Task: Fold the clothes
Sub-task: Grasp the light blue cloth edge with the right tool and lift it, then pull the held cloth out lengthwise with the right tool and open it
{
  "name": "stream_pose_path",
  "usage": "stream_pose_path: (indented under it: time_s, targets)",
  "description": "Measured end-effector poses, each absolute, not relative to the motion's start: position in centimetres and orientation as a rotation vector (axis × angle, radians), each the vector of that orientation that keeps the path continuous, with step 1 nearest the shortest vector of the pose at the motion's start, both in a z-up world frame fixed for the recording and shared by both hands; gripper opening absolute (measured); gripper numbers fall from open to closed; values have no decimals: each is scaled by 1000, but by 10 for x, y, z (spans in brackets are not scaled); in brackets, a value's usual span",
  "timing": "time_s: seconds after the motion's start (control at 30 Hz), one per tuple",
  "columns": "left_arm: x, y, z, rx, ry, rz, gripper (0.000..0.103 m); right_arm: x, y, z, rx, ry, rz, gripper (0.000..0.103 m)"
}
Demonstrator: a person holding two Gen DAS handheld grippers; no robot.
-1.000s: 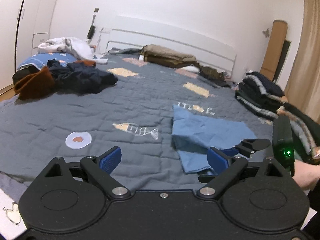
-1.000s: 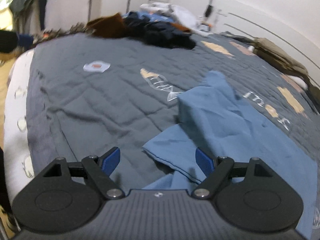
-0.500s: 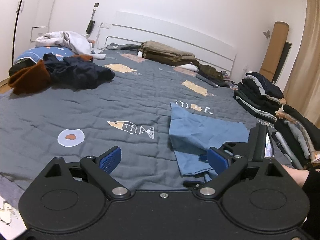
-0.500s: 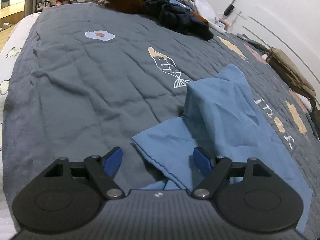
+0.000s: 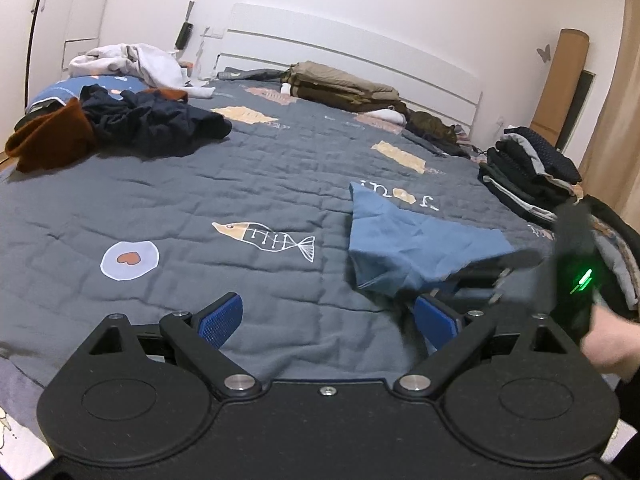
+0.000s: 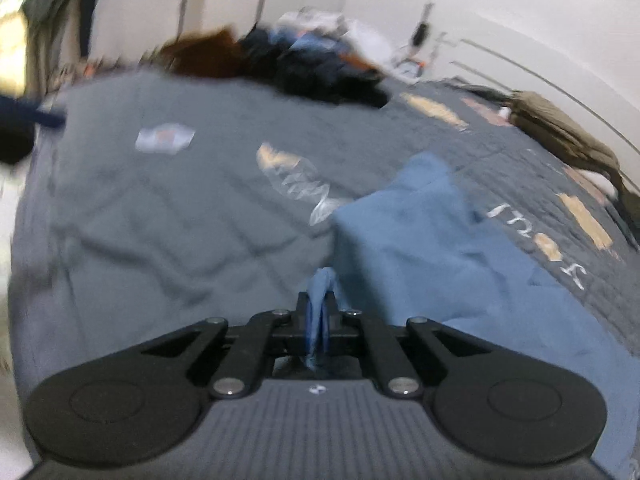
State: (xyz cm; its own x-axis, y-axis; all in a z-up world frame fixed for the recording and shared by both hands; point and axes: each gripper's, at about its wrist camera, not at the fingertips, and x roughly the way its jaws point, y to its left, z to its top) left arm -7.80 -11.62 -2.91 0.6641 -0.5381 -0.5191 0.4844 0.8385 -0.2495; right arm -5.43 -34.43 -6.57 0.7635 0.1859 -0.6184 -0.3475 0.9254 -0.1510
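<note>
A blue garment (image 5: 416,248) lies crumpled on the grey quilt (image 5: 200,200), right of the fish print. My right gripper (image 6: 318,312) has its jaws closing on a bunched fold of the garment (image 6: 420,240), and the pads pinch the cloth between them. In the left wrist view the right tool's black housing (image 5: 576,280), with its green light, is blurred at the garment's near right edge, a hand behind it. My left gripper (image 5: 328,316) hovers open over bare quilt just left of the garment's near corner. Nothing is between its blue pads (image 5: 222,318).
A heap of dark and brown clothes (image 5: 152,124) lies at the far left with white laundry (image 5: 128,64) behind it. Olive folded clothes (image 5: 344,88) sit by the headboard. Folded stacks (image 5: 528,176) line the bed's right edge.
The right gripper went from wide open to shut on the blue garment's near fold, which now stands bunched up. The left gripper moved a little closer to the garment and stayed open.
</note>
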Motion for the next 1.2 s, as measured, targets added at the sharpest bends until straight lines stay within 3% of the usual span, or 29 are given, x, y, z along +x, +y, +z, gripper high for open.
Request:
stream_pose_path:
  time_s: [0.33, 0.73, 1.0, 1.2]
  targets:
    - [-77, -137, -40, -35, 640, -601, 93, -63, -448, 0, 34, 473, 83, 4]
    - [-69, -149, -51, -4, 667, -598, 93, -43, -572, 14, 97, 415, -212, 4]
    - [-65, -156, -55, 2, 684, -605, 93, -4, -634, 16, 32, 440, -362, 4]
    - [-63, -161, -57, 6, 691, -613, 93, 31, -668, -8, -28, 568, -411, 4]
